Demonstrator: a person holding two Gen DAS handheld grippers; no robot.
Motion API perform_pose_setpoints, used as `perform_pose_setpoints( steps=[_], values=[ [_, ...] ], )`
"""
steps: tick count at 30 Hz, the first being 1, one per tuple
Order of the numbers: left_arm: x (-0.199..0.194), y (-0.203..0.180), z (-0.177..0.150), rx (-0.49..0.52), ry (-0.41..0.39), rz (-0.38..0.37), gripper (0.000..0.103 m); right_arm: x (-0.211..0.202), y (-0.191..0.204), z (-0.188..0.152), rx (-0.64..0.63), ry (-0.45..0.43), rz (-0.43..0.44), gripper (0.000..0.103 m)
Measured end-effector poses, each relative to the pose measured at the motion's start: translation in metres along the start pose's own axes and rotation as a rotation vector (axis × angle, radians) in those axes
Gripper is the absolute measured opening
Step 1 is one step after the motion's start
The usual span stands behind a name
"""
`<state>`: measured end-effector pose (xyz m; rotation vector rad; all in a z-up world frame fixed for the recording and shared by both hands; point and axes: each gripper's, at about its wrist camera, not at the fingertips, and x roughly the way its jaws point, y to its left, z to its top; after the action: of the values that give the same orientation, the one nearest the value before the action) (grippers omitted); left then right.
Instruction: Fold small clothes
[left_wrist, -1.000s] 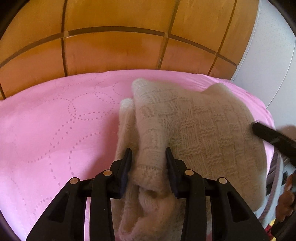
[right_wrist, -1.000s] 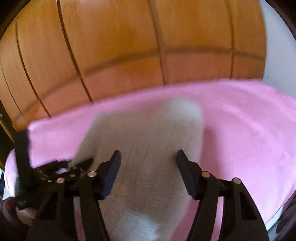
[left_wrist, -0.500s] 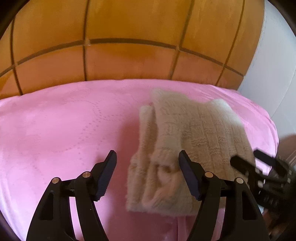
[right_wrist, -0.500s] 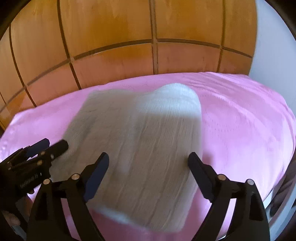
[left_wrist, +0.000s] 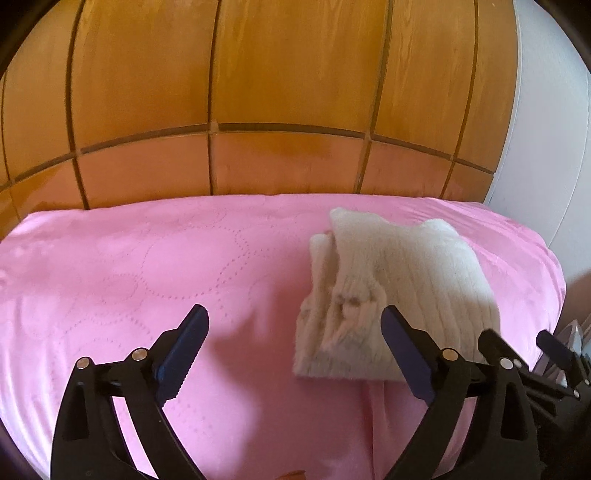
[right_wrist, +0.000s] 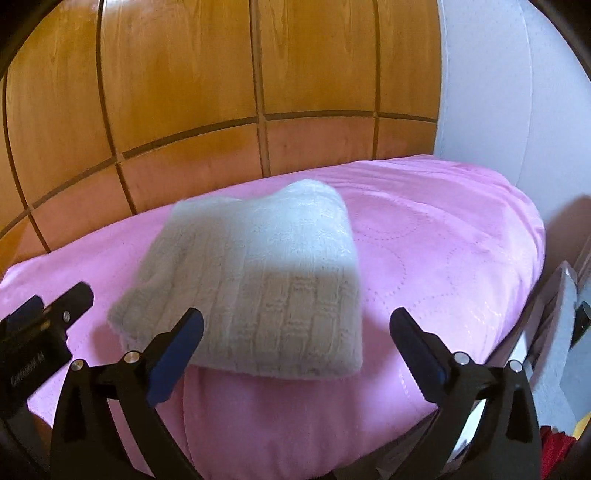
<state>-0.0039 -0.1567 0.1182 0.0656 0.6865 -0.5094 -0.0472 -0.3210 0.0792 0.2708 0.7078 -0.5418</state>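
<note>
At centre-right of the left wrist view, the cream knit garment (left_wrist: 402, 295) lies folded on the pink bedspread (left_wrist: 147, 266), likely soft, light and floppy, best pinched at a thick folded edge, with the left gripper (left_wrist: 291, 350) and right gripper (right_wrist: 295, 341) both spread wide and holding nothing.

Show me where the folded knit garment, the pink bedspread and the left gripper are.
folded knit garment (right_wrist: 266, 280): right wrist view, middle of its top face.
pink bedspread (left_wrist: 147, 280): left wrist view, bare quilted area.
left gripper (left_wrist: 293, 325): left wrist view, midway between its open fingertips.
</note>
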Motion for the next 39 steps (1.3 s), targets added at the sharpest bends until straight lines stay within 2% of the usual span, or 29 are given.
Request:
perform_pose_setpoints(
  steps=[5,11,20,39],
  values=[
    [-0.005,0.003,-0.016,-0.015,0.009,0.01,0.099,-0.004,-0.002,-0.009,0.015,-0.011,-0.035,0.101],
    [-0.008,0.002,-0.027,-0.022,0.037,0.025,0.099,-0.002,-0.006,-0.02,0.018,0.024,-0.053,0.101],
    [-0.016,-0.001,-0.028,-0.036,0.014,0.061,0.099,-0.011,-0.003,-0.021,0.029,-0.01,-0.039,0.101],
    [-0.011,0.0,-0.03,-0.044,0.023,0.091,0.099,-0.007,0.004,-0.028,0.007,0.022,-0.023,0.101]
  ],
)
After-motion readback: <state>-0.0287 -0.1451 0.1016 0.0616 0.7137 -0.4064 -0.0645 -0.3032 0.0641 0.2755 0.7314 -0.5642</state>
